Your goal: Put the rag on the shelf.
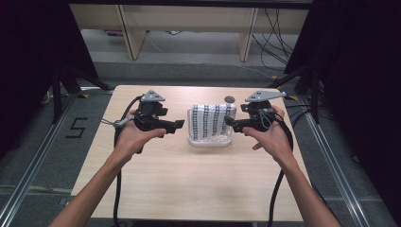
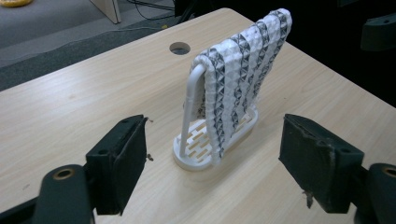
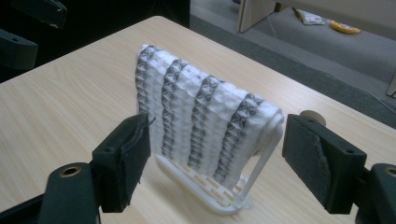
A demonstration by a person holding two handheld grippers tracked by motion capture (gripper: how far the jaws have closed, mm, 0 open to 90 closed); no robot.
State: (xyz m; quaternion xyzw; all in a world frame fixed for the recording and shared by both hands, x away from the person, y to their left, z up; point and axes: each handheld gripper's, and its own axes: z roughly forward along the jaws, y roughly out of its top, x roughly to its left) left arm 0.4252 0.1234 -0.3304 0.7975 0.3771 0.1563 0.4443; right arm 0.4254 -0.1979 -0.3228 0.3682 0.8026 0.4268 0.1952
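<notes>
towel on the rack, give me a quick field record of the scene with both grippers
towel: white with dark stripes, draped over the rack bar
rack: white, upright on a slotted base
table: light wood, hole behind the rack
left gripper: open, left of the towel, apart from it
right gripper: open, at the towel's right edge

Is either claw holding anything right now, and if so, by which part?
Nothing is held. The left claw and right claw are both open, flanking the white-and-grey striped waffle cloth draped over the white plastic rack.
</notes>
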